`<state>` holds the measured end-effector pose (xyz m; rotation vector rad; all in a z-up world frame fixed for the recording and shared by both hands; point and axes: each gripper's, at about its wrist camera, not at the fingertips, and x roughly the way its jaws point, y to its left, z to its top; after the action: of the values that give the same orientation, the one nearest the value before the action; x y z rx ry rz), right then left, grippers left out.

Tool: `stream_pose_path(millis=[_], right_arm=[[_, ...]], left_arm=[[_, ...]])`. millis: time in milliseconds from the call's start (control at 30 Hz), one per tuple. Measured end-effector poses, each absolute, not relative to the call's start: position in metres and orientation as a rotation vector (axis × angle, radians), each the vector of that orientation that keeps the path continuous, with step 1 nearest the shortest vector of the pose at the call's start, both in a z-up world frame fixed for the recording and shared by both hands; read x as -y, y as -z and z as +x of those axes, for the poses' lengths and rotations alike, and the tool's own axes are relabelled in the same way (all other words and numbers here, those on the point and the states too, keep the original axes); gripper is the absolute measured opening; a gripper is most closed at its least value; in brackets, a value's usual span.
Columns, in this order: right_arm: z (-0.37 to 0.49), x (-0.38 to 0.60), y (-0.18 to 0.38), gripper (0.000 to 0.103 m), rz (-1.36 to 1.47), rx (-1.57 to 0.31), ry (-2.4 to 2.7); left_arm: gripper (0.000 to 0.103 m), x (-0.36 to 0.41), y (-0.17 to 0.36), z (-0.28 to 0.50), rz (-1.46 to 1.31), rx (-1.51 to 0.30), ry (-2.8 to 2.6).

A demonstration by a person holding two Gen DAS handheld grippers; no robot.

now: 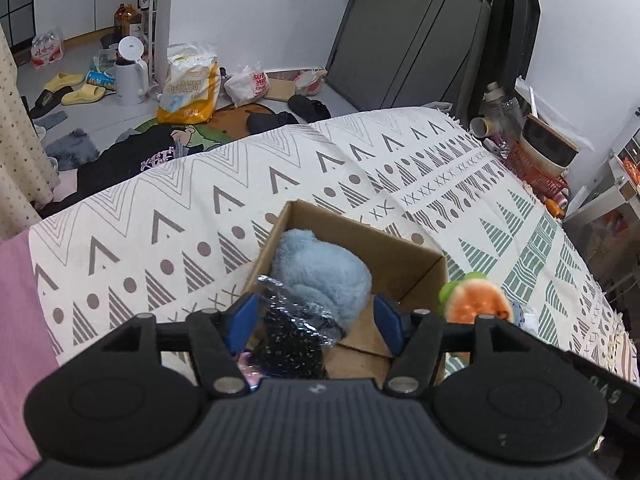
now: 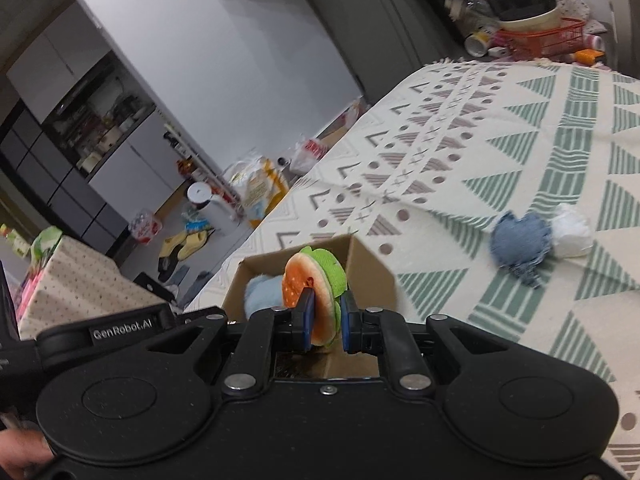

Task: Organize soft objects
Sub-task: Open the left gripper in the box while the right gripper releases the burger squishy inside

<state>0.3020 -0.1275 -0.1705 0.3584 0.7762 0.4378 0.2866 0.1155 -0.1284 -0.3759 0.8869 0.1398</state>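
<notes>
An open cardboard box [image 1: 416, 270] sits on the patterned tablecloth [image 1: 180, 220]. Inside it lie a fluffy light-blue plush [image 1: 320, 276] and a dark speckled item in clear plastic wrap [image 1: 292, 328]. My left gripper [image 1: 316, 320] hangs open over the box, its blue pads on either side of the wrapped item. My right gripper [image 2: 326, 316] is shut on a plush hamburger [image 2: 310, 284], orange bun with green lettuce, just at the box's [image 2: 364, 272] near edge; it also shows in the left wrist view [image 1: 474, 300]. A denim heart-shaped cushion [image 2: 520, 246] and a white soft item [image 2: 572, 230] lie on the cloth to the right.
A red basket with bowls [image 2: 540, 36] and small bottles stands at the table's far corner. Beyond the table's far edge the floor is littered with bags [image 1: 190, 88], slippers [image 1: 80, 88] and a white kettle [image 1: 130, 72]. Pink fabric [image 1: 20, 340] lies at the left.
</notes>
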Motion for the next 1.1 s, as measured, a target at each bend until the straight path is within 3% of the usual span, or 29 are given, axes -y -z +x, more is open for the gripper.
stream_pose_path(millis=[133, 200, 267, 367, 667, 933, 1000, 1100], right_arm=[[0.298, 0.113, 0.175, 0.016, 0.336, -0.797, -0.467], [0.297, 0.107, 0.177, 0.026, 0.333, -0.808, -0.488], [0.296, 0.105, 0.179, 0.028, 0.336, -0.823, -0.49], [0.293, 0.105, 0.177, 0.041, 0.316, -0.82, -0.474], [0.287, 0.124, 0.164, 0.049, 0.337, -0.783, -0.451], [0.28, 0.142, 0.154, 0.068, 0.324, -0.761, -0.414], [0.278, 0.149, 0.15, 0.078, 0.33, -0.75, -0.409], [0.275, 0.159, 0.147, 0.083, 0.335, -0.733, -0.389]], left_arm=[[0.063, -0.125, 0.13, 0.282, -0.386, -0.897, -0.145], [0.063, -0.128, 0.13, 0.28, -0.383, -0.895, -0.141], [0.063, -0.13, 0.13, 0.278, -0.386, -0.893, -0.14], [0.063, -0.131, 0.13, 0.277, -0.385, -0.897, -0.138], [0.063, -0.112, 0.114, 0.272, -0.331, -0.872, -0.121], [0.063, -0.092, 0.104, 0.267, -0.297, -0.879, -0.151], [0.068, -0.083, 0.1, 0.267, -0.274, -0.879, -0.149], [0.079, -0.07, 0.093, 0.264, -0.262, -0.852, -0.137]])
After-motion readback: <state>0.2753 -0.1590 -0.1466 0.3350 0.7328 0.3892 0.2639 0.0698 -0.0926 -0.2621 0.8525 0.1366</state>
